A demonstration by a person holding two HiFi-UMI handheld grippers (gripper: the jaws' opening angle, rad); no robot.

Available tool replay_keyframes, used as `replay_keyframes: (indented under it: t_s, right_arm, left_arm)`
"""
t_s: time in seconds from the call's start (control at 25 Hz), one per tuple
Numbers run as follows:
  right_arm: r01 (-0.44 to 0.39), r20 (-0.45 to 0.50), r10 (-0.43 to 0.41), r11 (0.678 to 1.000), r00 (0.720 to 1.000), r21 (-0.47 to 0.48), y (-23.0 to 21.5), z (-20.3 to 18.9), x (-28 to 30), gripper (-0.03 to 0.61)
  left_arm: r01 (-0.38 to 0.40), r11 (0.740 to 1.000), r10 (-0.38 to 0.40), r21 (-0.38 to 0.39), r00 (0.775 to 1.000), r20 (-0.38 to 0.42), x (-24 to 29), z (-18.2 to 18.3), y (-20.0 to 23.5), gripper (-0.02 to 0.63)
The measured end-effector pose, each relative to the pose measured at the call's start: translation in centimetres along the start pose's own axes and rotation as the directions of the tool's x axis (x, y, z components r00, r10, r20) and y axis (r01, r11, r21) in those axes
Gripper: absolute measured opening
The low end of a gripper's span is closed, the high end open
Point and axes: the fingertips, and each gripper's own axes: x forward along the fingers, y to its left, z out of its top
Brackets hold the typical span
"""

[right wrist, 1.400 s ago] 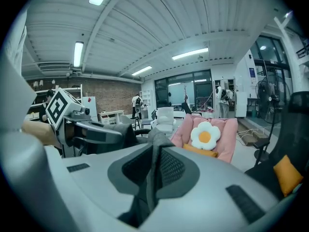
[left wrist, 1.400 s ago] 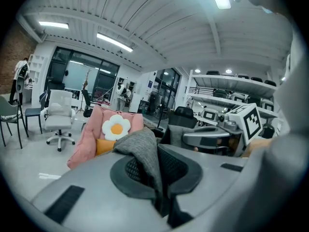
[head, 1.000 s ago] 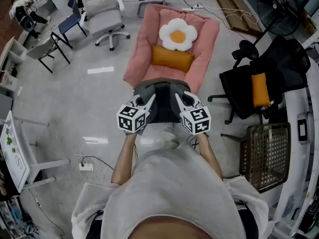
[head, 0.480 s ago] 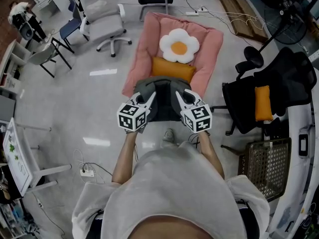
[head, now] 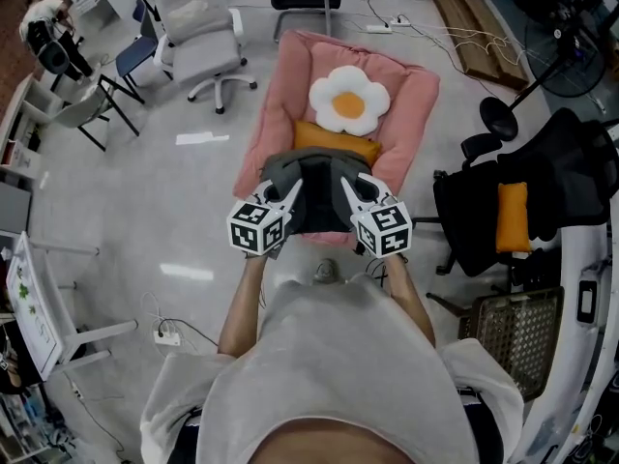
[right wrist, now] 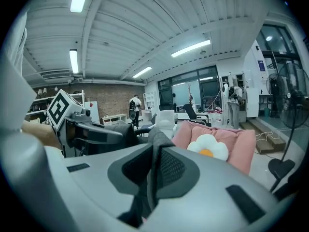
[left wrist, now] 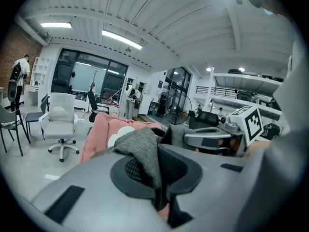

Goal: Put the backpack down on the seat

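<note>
A dark grey backpack hangs between my two grippers, just above the near end of the pink cushioned seat. My left gripper is shut on grey fabric at the backpack's left top edge. My right gripper is shut on the fabric at its right top edge. On the seat lie a white flower-shaped cushion and an orange pillow, partly hidden by the backpack. The right gripper view shows the pink seat ahead.
A white office chair stands to the seat's left. A black office chair with an orange pad stands to its right, with a mesh basket nearer me. A power strip and cables lie on the floor at my left.
The seat has drawn closer beneath the backpack as I stepped forward. Both grippers keep their hold on the backpack and their place in the view.
</note>
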Motion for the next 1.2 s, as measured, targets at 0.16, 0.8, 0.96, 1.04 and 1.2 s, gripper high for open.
replay_keyframes:
  t_s: [0.16,0.8,0.96,1.04,1.2]
  right_arm:
    - [-0.009,-0.009,0.009,1.0,1.0,0.014,-1.0,-0.3,1.1,0.028]
    - [-0.01,-0.074,0.013,0.999,0.997,0.043,-2.5,-2.0,5.1,0.028]
    - [-0.003,-0.1,0.008,0.999,0.995,0.051,-2.6,-2.5,6.5,0.027]
    - [0.002,-0.114,0.005,0.998,0.993,0.058,-2.7,-3.0,7.1,0.026]
    - [0.009,-0.141,0.002,0.997,0.99,0.073,-2.7,-3.7,8.2,0.028]
  left_arm:
    - [-0.008,1.0,0.008,-0.011,1.0,-0.014,1.2,-0.1,0.8,0.032]
    - [-0.002,0.998,-0.002,-0.059,0.998,-0.069,3.9,-1.6,4.3,0.032]
    - [0.001,0.997,-0.008,-0.082,0.997,-0.082,4.6,-2.1,5.9,0.032]
    - [0.004,0.996,-0.012,-0.092,0.996,-0.092,5.0,-2.4,6.6,0.032]
    - [0.01,0.993,-0.023,-0.115,0.993,-0.113,5.4,-3.2,7.8,0.032]
